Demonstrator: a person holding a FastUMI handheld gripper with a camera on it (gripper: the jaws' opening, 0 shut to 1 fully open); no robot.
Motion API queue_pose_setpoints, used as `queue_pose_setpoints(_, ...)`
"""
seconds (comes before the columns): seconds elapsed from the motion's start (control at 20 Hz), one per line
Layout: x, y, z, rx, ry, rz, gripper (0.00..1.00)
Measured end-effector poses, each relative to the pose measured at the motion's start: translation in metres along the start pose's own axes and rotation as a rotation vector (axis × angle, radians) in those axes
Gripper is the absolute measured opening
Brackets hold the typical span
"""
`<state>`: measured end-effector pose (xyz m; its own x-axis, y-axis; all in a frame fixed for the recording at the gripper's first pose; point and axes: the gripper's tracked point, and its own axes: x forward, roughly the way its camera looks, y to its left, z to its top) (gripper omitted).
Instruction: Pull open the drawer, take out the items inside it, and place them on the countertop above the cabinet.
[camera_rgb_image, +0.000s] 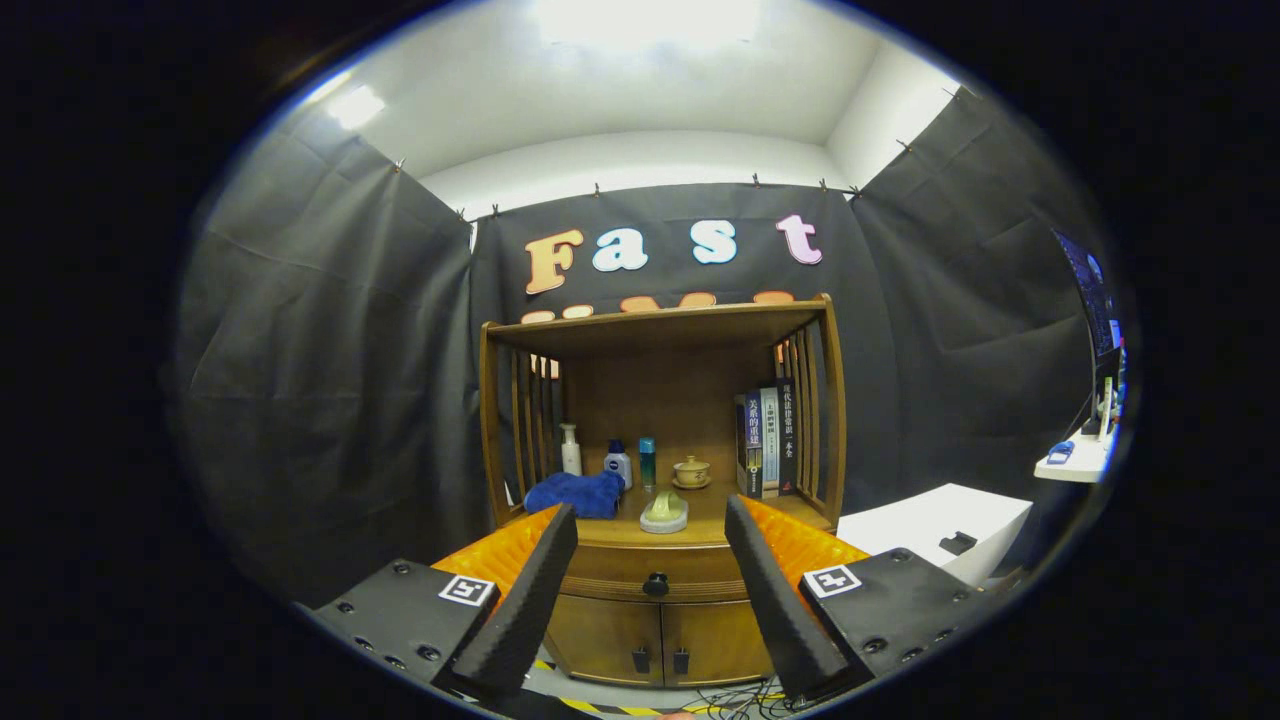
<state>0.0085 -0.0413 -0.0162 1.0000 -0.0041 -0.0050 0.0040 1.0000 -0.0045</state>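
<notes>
A wooden cabinet (660, 420) stands ahead against the booth wall. Its drawer (655, 572) is closed, with a dark round knob (655, 583) at the middle of its front. The countertop (700, 515) above the drawer carries a blue cloth (577, 493), a soap dish (664, 512), small bottles (618, 462) and a lidded cup (691, 471). My gripper (650, 520) is open, some way short of the cabinet, and the knob shows between the two fingers, lower than their tips. Nothing is held.
Books (768, 442) stand upright at the right of the countertop under a wooden shelf roof. Two small doors (660, 640) sit below the drawer. A white box (935, 525) stands to the cabinet's right, a white shelf (1075, 462) farther right. Cables and striped tape lie on the floor.
</notes>
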Motion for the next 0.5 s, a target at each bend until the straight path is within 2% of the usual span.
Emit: queue_pose_setpoints(0.5, -0.0011, -0.0088, 0.0011, 0.001, 0.003, -0.016, 0.97)
